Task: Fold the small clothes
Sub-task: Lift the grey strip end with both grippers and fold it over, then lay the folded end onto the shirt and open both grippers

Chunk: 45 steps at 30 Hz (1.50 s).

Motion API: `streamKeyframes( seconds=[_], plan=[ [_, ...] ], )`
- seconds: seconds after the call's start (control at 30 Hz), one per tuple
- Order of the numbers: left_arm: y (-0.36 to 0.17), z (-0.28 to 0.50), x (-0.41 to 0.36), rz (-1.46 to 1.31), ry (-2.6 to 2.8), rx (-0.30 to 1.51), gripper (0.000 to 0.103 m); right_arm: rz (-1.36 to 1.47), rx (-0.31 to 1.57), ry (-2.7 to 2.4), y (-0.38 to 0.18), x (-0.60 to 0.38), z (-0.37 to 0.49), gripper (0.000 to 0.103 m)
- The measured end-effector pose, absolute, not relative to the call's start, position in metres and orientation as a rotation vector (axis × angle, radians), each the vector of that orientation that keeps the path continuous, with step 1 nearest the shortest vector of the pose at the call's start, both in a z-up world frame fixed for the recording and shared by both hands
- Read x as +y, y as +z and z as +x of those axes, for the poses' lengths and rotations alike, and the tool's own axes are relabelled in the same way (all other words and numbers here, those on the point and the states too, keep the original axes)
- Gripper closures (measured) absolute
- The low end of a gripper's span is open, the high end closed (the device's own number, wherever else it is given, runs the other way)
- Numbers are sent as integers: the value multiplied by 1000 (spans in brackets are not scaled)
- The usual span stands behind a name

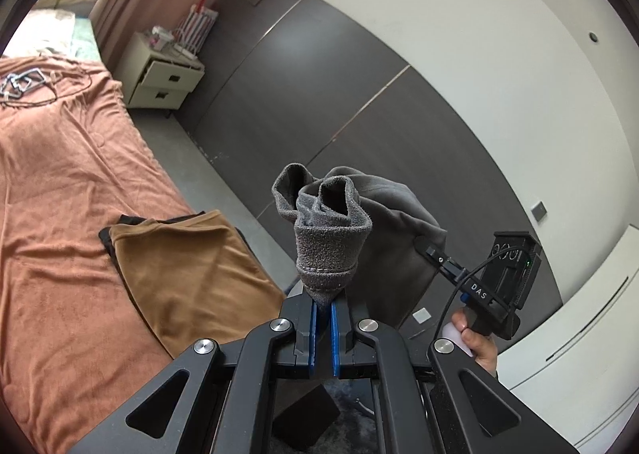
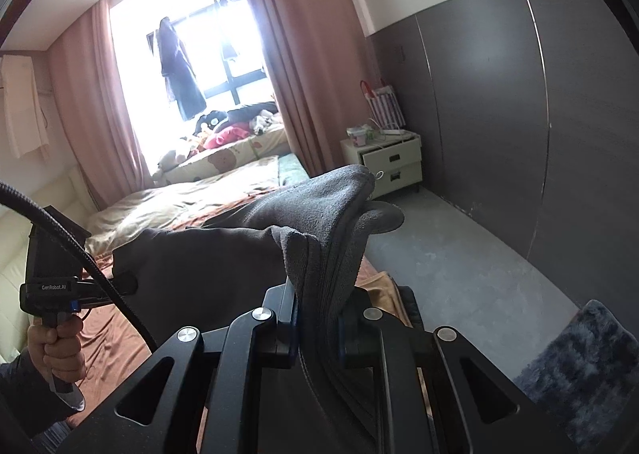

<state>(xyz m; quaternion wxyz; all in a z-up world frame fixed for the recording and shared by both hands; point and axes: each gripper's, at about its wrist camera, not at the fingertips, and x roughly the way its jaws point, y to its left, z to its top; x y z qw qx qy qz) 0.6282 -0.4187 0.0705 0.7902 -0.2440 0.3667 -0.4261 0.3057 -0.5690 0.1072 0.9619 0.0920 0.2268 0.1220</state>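
"DAS" in white letters along the black bar of the right gripper (image 1: 421, 244), as seen from the left wrist; "GenRobot.AI" on the body of the left gripper (image 2: 129, 282), as seen from the right wrist. No other legible writing.

Left gripper pinched tight on a bunched grey garment (image 1: 331, 238), blue pads (image 1: 313, 330) nearly together with a wad of ribbed hem between them. Right gripper (image 2: 317, 318) likewise clamped on thick layered folds of the same grey cloth (image 2: 319, 214).

Garment held up in the air between the two tools, above the near edge of a bed with an orange-brown cover (image 1: 60, 182). Stretched roughly sideways from one gripper to the other, with a loose fold sagging below; pinched ends sticking forward and upward past each set of fingers.

Tan folded cloth (image 1: 187, 270) flat on the cover over something dark, near the bed's edge. Hand (image 1: 477, 346) on the right handle, another hand (image 2: 60, 346) on the left handle. White nightstand (image 2: 393, 160) by the dark wall, pink curtain (image 2: 299, 54) beside the window.
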Motion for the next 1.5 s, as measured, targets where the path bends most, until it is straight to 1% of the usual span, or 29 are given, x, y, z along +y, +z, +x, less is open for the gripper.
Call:
streamKeyframes(
  seconds=[0.23, 0.53, 0.67, 0.73, 0.77, 0.8, 0.83, 0.87, 0.9, 0.93, 1.0, 1.2, 1.4, 1.5],
  plan=[
    [41, 680, -422, -533, -884, 827, 98, 178, 526, 219, 104, -537, 338, 93],
    [-21, 739, -420, -547, -854, 883, 98, 142, 629, 193, 91, -513, 373, 93],
    [-45, 757, -414, -571, -837, 871, 98, 134, 652, 170, 83, -511, 382, 93],
    [-60, 767, -413, -544, -768, 881, 97, 118, 673, 137, 79, -510, 386, 90],
    [-71, 774, -414, -531, -724, 917, 94, 124, 711, 112, 72, -512, 391, 85],
    [-86, 782, -415, -530, -690, 982, 89, 128, 758, 84, 65, -513, 394, 77],
    [-99, 787, -415, -544, -661, 1035, 87, 120, 794, 48, 60, -512, 396, 75],
    [-105, 786, -412, -560, -640, 1047, 87, 114, 801, 29, 59, -511, 394, 74],
    [-109, 784, -408, -569, -624, 1036, 85, 114, 804, 19, 61, -511, 390, 74],
    [-110, 780, -405, -561, -616, 1021, 81, 124, 804, 21, 66, -512, 381, 74],
    [-110, 774, -404, -536, -613, 1017, 67, 135, 800, 19, 75, -517, 361, 74],
    [-117, 757, -404, -491, -616, 1054, 66, 121, 805, 0, 86, -542, 290, 74],
    [-123, 748, -410, -453, -600, 1077, 66, 101, 830, -1, 75, -555, 234, 74],
    [-118, 750, -415, -396, -580, 1053, 66, 101, 796, 8, 70, -555, 219, 74]
  ],
)
